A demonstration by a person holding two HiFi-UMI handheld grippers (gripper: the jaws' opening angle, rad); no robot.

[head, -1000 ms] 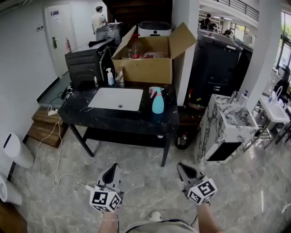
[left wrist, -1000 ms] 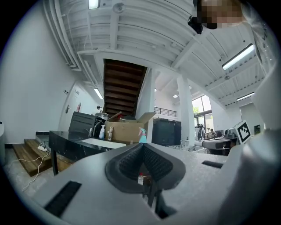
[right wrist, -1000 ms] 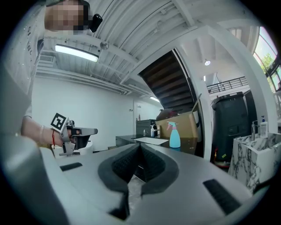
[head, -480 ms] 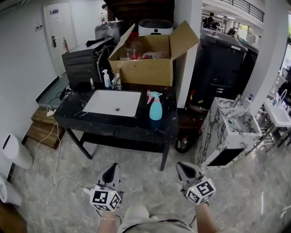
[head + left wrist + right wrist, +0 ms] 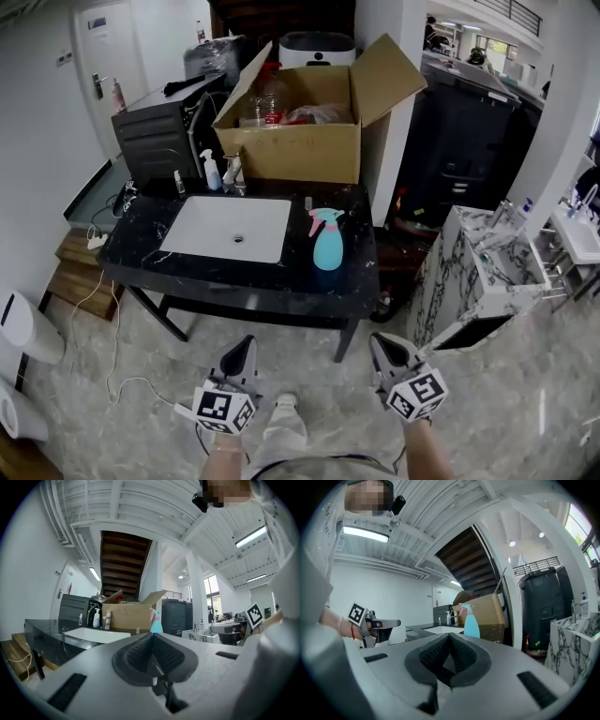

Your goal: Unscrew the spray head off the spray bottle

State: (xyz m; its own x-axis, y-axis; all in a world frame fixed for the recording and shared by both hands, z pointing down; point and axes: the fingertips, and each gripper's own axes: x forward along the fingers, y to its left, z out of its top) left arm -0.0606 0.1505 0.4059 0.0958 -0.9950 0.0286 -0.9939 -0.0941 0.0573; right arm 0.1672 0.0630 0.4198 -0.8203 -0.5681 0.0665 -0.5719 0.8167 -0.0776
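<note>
A turquoise spray bottle [image 5: 327, 247] with a pink and teal spray head stands upright on the black marble table [image 5: 281, 281], right of the white sink. It shows small in the left gripper view [image 5: 155, 622] and larger in the right gripper view [image 5: 471, 622]. My left gripper [image 5: 243, 349] and right gripper [image 5: 382, 345] hang low over the floor, well short of the table, both shut and empty. The right gripper's marker cube appears in the left gripper view at the right edge.
A white sink basin [image 5: 229, 228] is set in the table's left half, with a small white bottle [image 5: 209, 172] and faucet behind it. A large open cardboard box [image 5: 305, 131] sits at the table's back. A marble cabinet [image 5: 469, 272] stands right. Cables [image 5: 103, 319] trail on the floor at left.
The table and bottle have come closer and lower in the head view as the person steps toward them. Both grippers stay shut and low in the head view.
</note>
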